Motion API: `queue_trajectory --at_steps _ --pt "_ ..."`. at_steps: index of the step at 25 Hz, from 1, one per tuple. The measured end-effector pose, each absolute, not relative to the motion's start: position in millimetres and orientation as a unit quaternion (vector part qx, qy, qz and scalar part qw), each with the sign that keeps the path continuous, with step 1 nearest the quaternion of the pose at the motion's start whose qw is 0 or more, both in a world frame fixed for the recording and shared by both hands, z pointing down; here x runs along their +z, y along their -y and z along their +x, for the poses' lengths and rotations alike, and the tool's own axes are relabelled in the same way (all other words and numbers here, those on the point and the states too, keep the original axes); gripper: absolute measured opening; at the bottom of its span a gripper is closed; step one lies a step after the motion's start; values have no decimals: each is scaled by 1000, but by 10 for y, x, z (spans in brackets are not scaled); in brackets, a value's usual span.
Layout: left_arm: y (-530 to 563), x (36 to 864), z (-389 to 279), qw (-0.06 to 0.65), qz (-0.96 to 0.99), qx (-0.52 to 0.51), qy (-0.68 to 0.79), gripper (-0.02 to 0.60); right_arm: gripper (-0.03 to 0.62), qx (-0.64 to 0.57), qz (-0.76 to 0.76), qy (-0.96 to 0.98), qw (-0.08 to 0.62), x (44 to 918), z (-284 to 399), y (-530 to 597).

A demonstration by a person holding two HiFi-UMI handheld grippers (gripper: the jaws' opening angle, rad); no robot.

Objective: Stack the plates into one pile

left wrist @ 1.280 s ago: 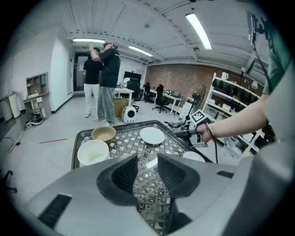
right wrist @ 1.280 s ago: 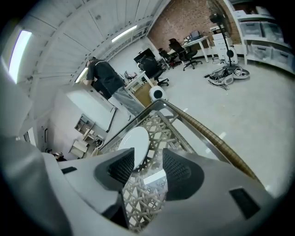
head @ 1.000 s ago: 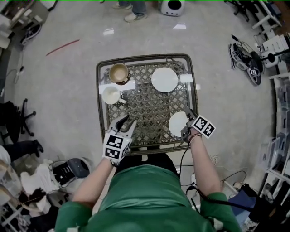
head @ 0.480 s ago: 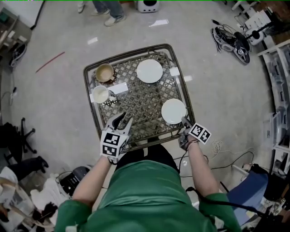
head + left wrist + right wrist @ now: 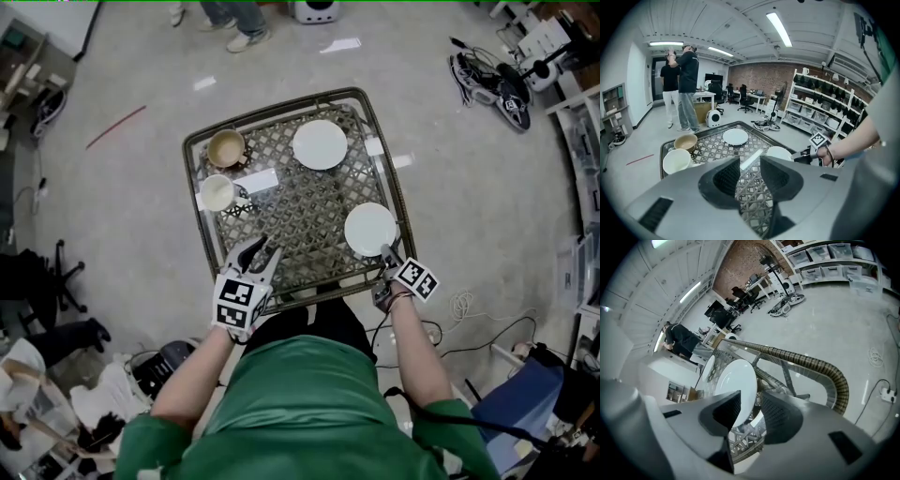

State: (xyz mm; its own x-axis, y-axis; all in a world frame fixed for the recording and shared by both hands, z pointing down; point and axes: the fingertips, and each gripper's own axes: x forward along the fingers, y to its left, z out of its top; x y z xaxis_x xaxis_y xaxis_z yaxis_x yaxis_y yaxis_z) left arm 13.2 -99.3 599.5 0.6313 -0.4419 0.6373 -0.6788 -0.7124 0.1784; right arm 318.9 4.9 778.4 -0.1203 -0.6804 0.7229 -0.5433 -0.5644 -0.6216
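Two white plates lie on the lattice table [image 5: 281, 214]: one far [image 5: 320, 144], one near the right edge [image 5: 370, 229]. My right gripper [image 5: 385, 251] is at the near plate's near rim. In the right gripper view the near plate's [image 5: 733, 380] rim sits between the closing jaws of the right gripper [image 5: 750, 401], with a gap still showing on the right side. The far plate [image 5: 708, 366] shows beyond. My left gripper [image 5: 254, 257] hovers open over the table's near left edge, with nothing between the jaws of the left gripper [image 5: 750, 161].
A tan bowl [image 5: 226, 148] and a white bowl [image 5: 217, 192] stand at the table's left side, with a white card [image 5: 259, 180] beside them. The table has a raised woven rim [image 5: 806, 361]. People stand beyond the far edge [image 5: 686, 89]. Cables lie on the floor at right.
My right gripper has moved from the near plate's right side to its near rim and dropped lower. The left gripper has stayed near the front left edge.
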Motion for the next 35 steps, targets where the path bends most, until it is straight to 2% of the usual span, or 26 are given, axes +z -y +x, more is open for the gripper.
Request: queue_trajectory --at_steps 3,5,11,23,35 --pt "981 6016 119 209 877 289 321 144 128 -592 -655 -466 58 7818 3178 20" --pt "982 6008 117 212 876 288 322 144 70 -595 -655 -462 61 7824 3186 45" --pt "1040 5927 100 207 879 276 331 144 40 -587 -634 -491 108 7549 3174 218" --pt "1063 5836 -127 216 874 248 357 144 31 -551 -610 -554 136 6905 3080 601" --pt "1070 5917 -320 231 856 247 391 144 29 -525 -595 -574 201 6460 3170 1322"
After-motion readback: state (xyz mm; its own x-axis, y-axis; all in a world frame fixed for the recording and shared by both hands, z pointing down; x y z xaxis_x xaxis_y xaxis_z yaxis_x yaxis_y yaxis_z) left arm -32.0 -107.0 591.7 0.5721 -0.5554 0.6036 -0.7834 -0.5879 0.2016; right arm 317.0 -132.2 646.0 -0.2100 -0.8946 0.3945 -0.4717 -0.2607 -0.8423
